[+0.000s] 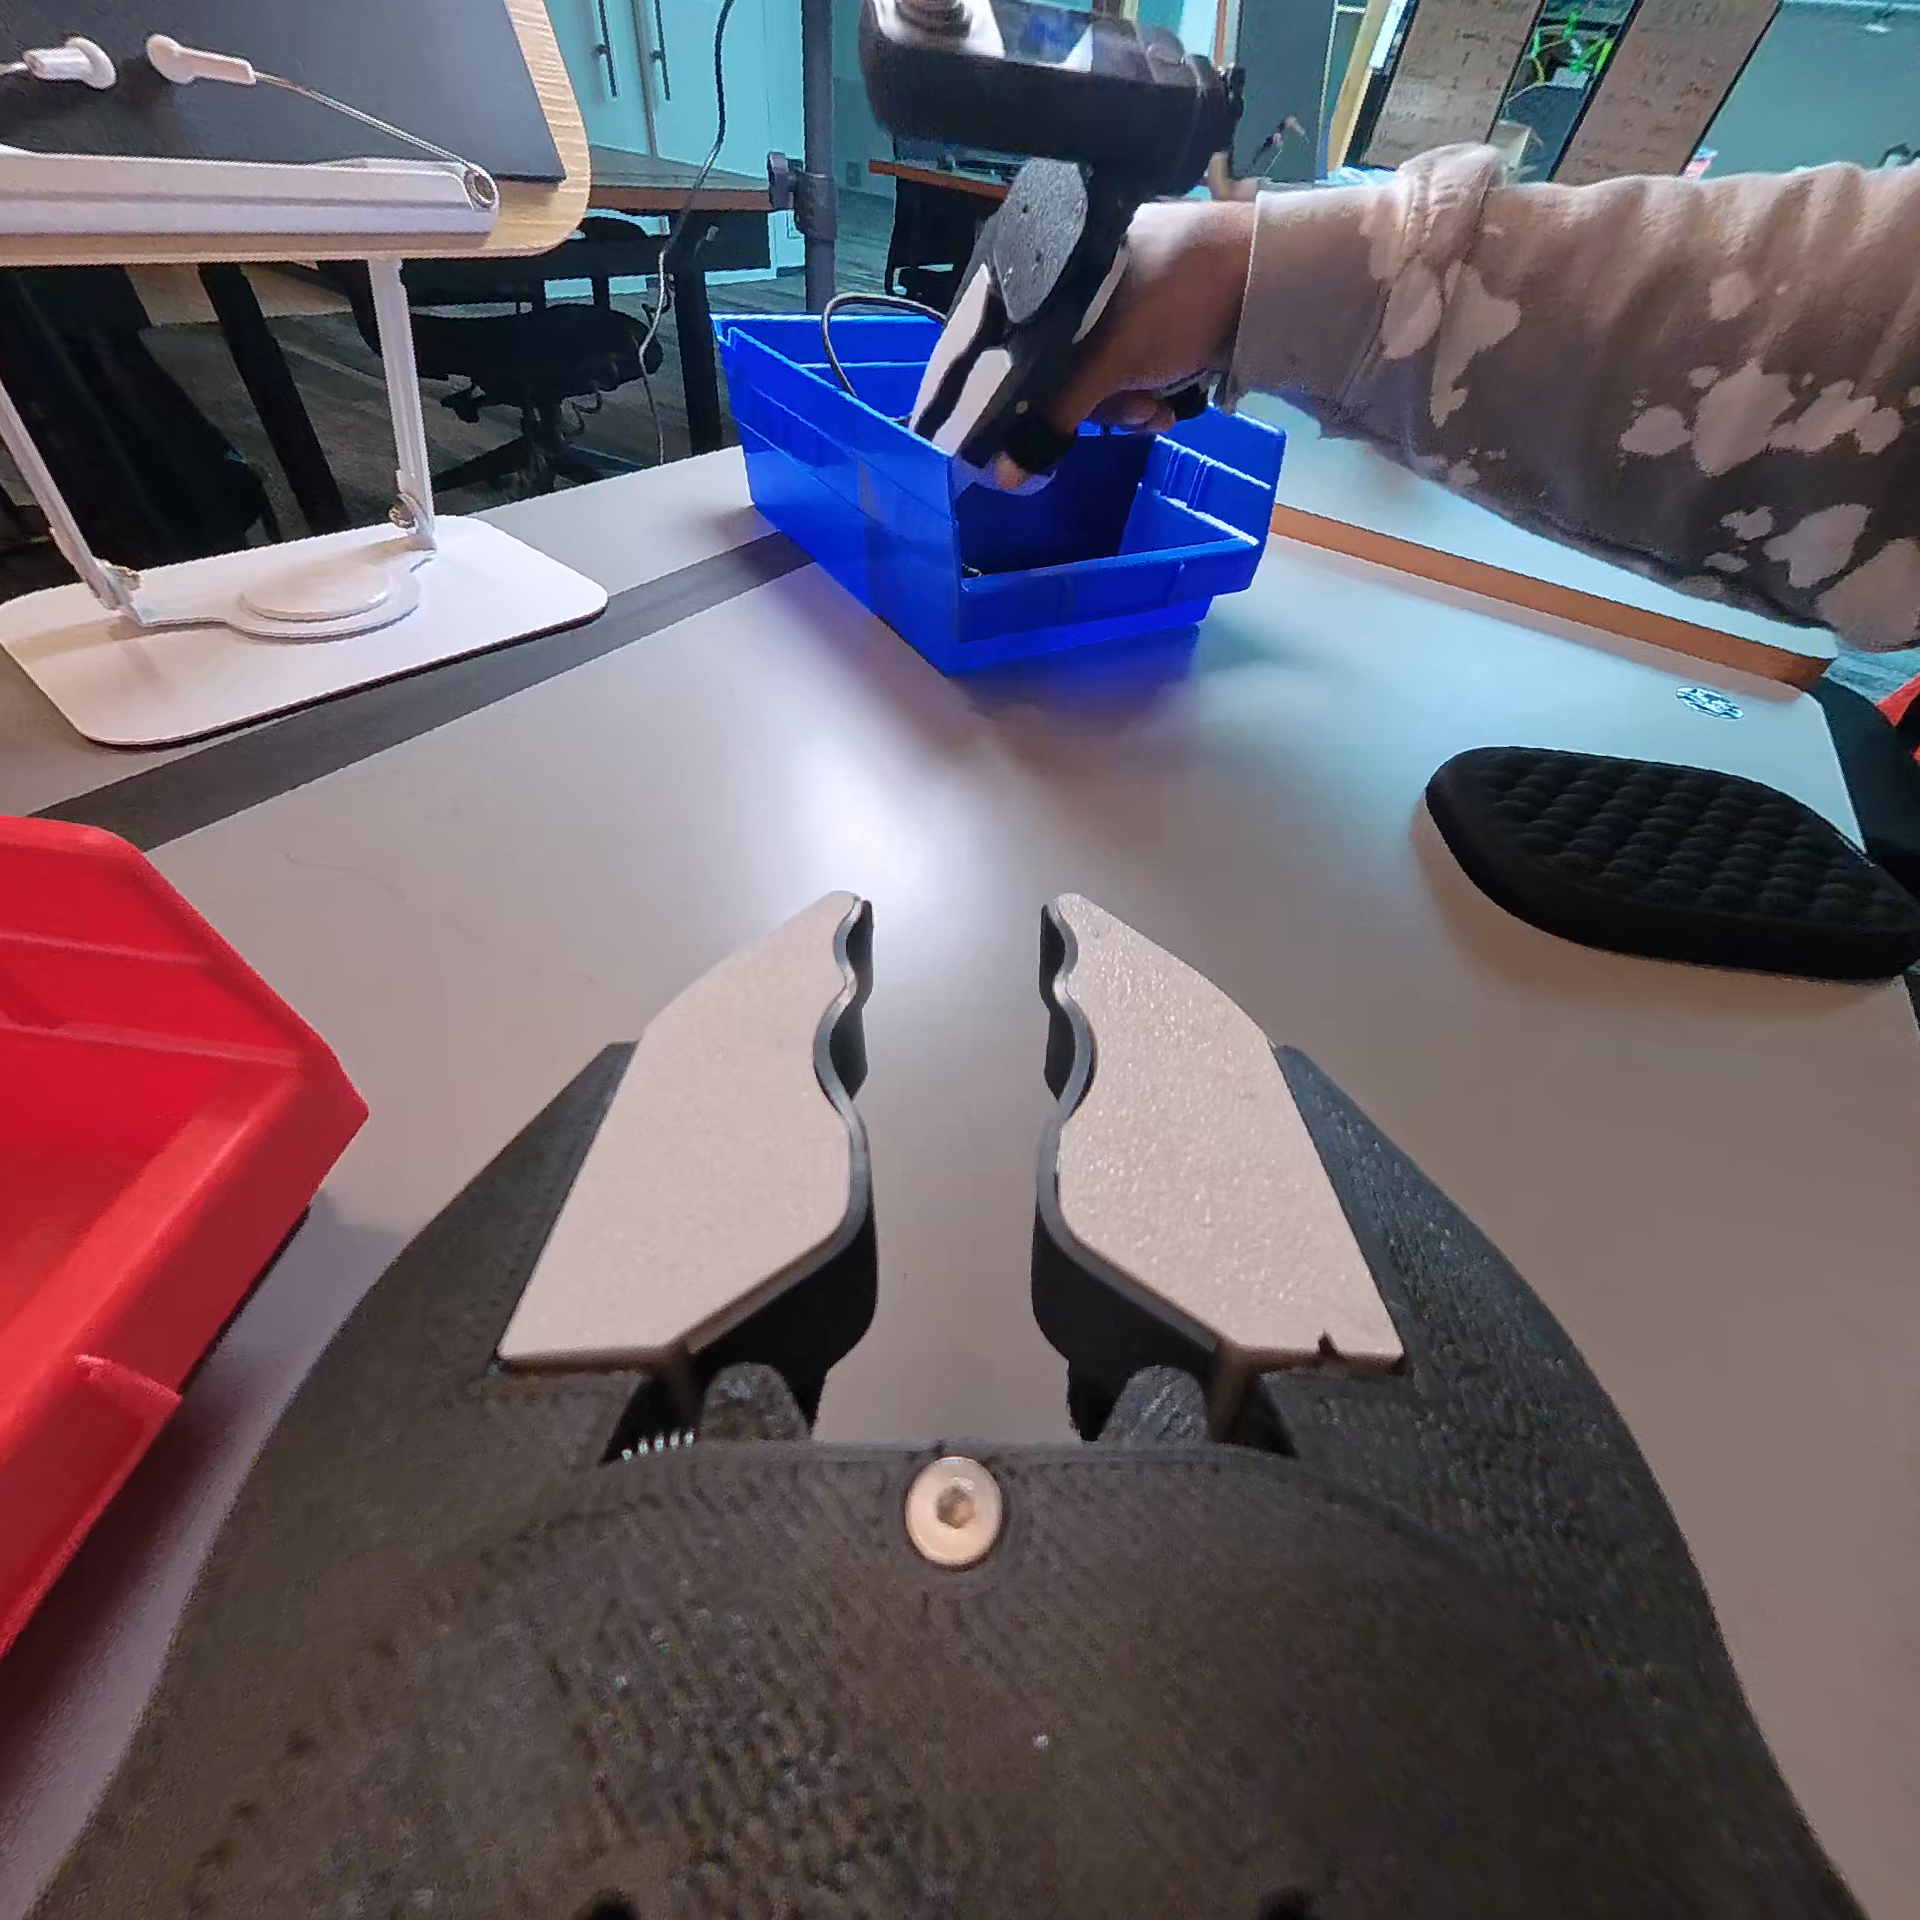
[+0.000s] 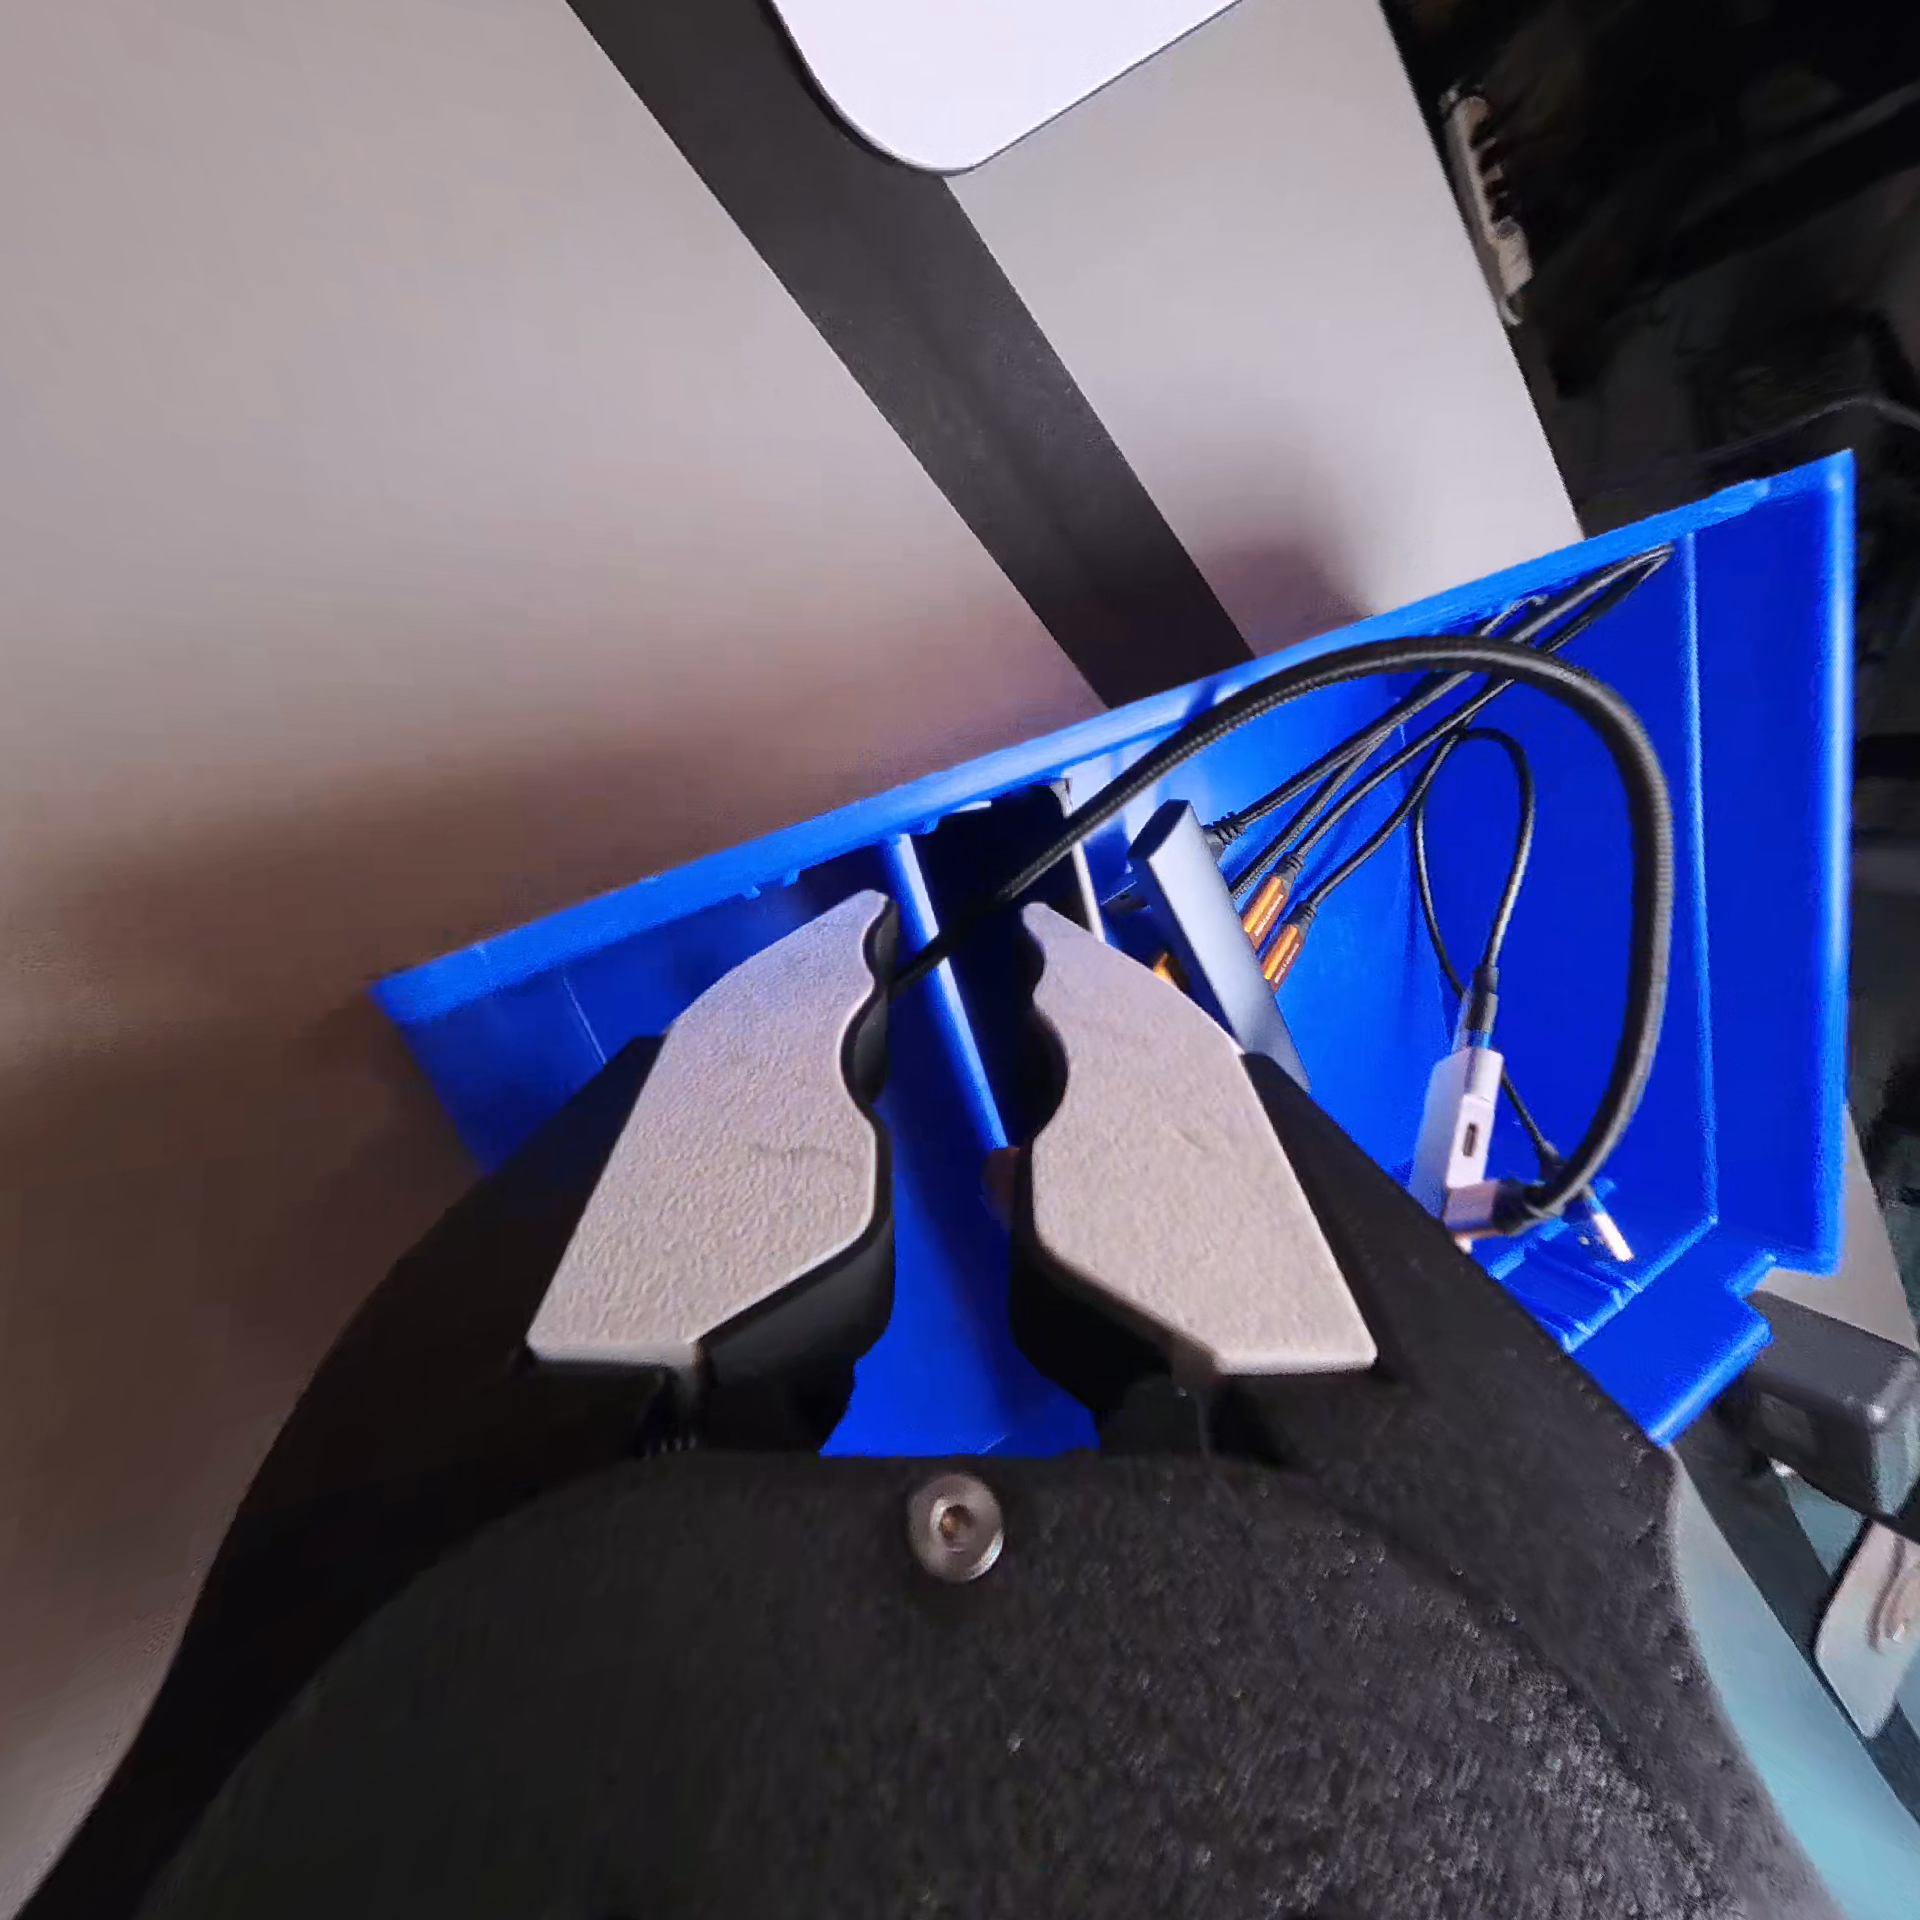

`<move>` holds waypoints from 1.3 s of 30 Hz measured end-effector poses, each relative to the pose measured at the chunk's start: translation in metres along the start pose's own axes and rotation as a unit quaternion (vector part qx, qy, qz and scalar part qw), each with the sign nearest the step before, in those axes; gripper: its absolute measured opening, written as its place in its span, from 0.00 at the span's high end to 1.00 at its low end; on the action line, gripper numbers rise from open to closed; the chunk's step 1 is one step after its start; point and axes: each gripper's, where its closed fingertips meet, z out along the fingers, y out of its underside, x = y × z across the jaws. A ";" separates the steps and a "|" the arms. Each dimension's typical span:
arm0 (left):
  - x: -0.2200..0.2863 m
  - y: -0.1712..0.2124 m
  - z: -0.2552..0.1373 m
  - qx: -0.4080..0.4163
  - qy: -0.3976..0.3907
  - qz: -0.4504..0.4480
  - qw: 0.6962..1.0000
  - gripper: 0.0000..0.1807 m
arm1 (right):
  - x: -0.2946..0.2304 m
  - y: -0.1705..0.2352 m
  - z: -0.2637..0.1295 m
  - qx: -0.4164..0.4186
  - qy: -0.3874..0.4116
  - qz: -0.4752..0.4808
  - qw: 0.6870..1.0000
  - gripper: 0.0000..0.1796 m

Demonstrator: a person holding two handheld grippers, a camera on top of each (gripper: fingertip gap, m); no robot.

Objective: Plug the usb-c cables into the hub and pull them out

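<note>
Grey tabletop [image 1: 1039, 790] carries my blue bin [image 1: 1039, 582] and a red bin [image 1: 125, 1122].

My left gripper [image 1: 956, 935] hovers, fingers spread, empty; my right gripper [image 2: 956, 940] dips into the blue bin, fingers parted around a black cable [image 2: 1621, 790], beside the hub [image 2: 1216, 925].

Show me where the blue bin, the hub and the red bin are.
blue bin [image 1: 1081, 608], left wrist view, on its front wall.
hub [image 2: 1210, 914], right wrist view, on its grey side face, inside the blue bin.
red bin [image 1: 156, 1143], left wrist view, on its near wall.
</note>
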 end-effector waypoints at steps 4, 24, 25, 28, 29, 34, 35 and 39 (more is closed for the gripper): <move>-0.001 0.002 0.000 -0.004 0.000 0.001 1.000 0.83 | 0.003 0.004 0.004 -0.019 0.008 -0.004 1.000 0.96; -0.004 0.003 0.000 -0.002 -0.012 0.007 1.000 0.83 | 0.061 0.028 -0.013 -0.030 -0.047 -0.055 0.997 0.83; -0.004 0.004 0.000 -0.004 -0.011 0.005 1.000 0.83 | 0.057 0.026 -0.027 -0.015 -0.065 -0.053 0.996 0.82; -0.004 0.006 0.001 -0.009 -0.011 0.006 1.000 0.83 | 0.052 0.035 -0.078 0.022 -0.112 -0.056 0.992 0.80; -0.004 0.007 0.002 -0.010 -0.010 0.006 1.000 0.83 | 0.057 0.042 -0.092 0.036 -0.107 -0.056 0.992 0.80; 0.000 0.008 0.004 -0.013 -0.004 0.006 1.000 0.83 | 0.100 0.123 -0.114 0.025 -0.020 -0.035 0.999 0.81; 0.001 0.007 0.005 -0.012 -0.003 0.007 1.000 0.83 | 0.102 0.143 -0.107 0.015 -0.015 -0.026 0.999 0.81; 0.001 0.005 0.006 -0.007 -0.002 0.004 1.000 0.83 | 0.094 0.192 -0.070 -0.007 0.014 -0.031 0.999 0.82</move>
